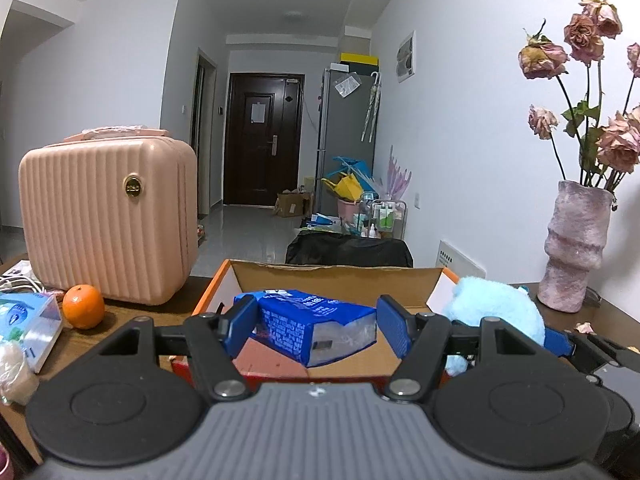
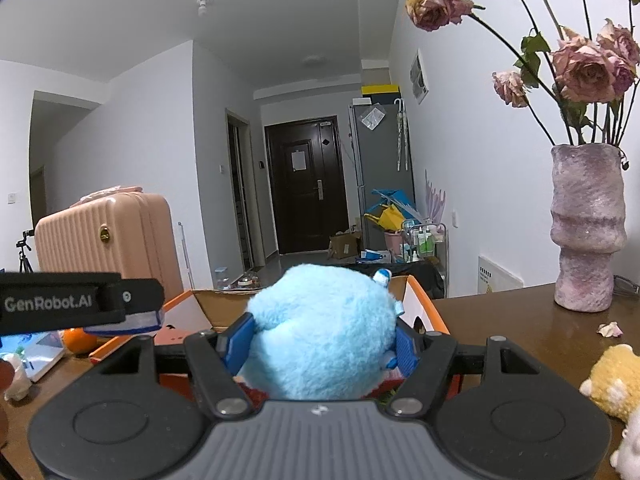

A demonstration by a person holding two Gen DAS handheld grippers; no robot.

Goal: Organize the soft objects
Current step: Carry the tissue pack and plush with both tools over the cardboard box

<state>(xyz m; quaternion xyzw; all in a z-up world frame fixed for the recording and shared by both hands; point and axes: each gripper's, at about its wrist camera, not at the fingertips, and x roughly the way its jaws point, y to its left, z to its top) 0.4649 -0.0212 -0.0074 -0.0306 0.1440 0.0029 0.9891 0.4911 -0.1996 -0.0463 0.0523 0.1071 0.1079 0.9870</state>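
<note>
pink suitcase (image 1: 108,220) | orange (image 1: 83,306) beside | vase (image 1: 575,246) w/ dried roses (image 1: 584,36)

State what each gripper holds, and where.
Left gripper: blue tissue pack, gripped across its sides. Right gripper: light blue plush toy, squeezed across its round body.

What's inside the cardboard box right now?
Over the cardboard box the left gripper holds a blue tissue pack, above a reddish patch on its floor. The near corners are hidden behind the fingers and the blue plush toy.

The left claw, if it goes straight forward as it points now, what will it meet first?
Probably the far wall of the cardboard box; the left claw already holds the blue pack, though depth is unclear.
</note>
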